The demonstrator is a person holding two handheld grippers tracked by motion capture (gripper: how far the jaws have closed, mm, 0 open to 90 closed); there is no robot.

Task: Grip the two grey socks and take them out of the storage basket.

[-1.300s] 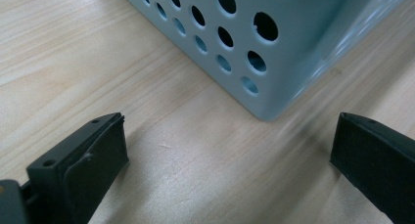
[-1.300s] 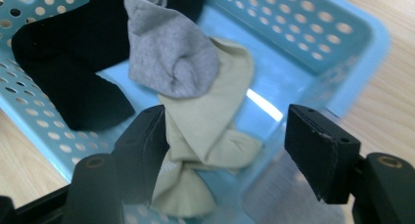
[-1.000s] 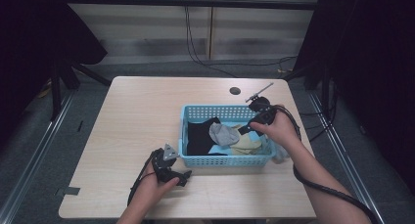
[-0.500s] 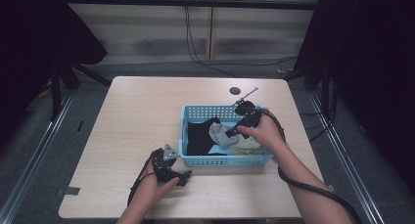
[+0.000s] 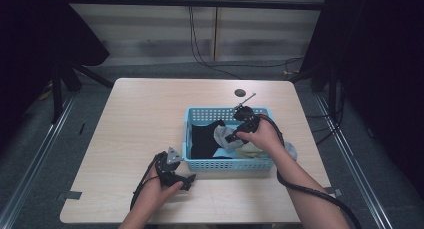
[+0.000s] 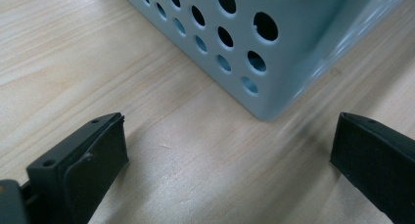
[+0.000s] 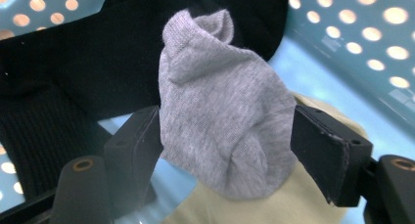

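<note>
A light blue perforated basket (image 5: 230, 164) stands right of the table's middle. In it lie a black sock (image 5: 205, 139), a grey sock (image 5: 221, 135) and a pale yellow cloth (image 5: 250, 150). My right gripper (image 5: 231, 137) reaches into the basket from the right. In the right gripper view its jaws press both sides of the bunched grey sock (image 7: 225, 111), above the pale yellow cloth (image 7: 274, 204) and beside the black sock (image 7: 63, 77). My left gripper (image 5: 189, 181) rests open on the table by the basket's near left corner (image 6: 274, 43), nothing between its jaws.
A dark round hole cover (image 5: 240, 93) sits in the wooden table (image 5: 140, 119) behind the basket. A bit of grey fabric (image 5: 290, 150) lies outside the basket's right wall. Cables trail from both grippers over the near table edge.
My right gripper has moved left from the basket's far right corner down into the basket and its jaws now hold the grey sock. The left gripper has stayed put.
</note>
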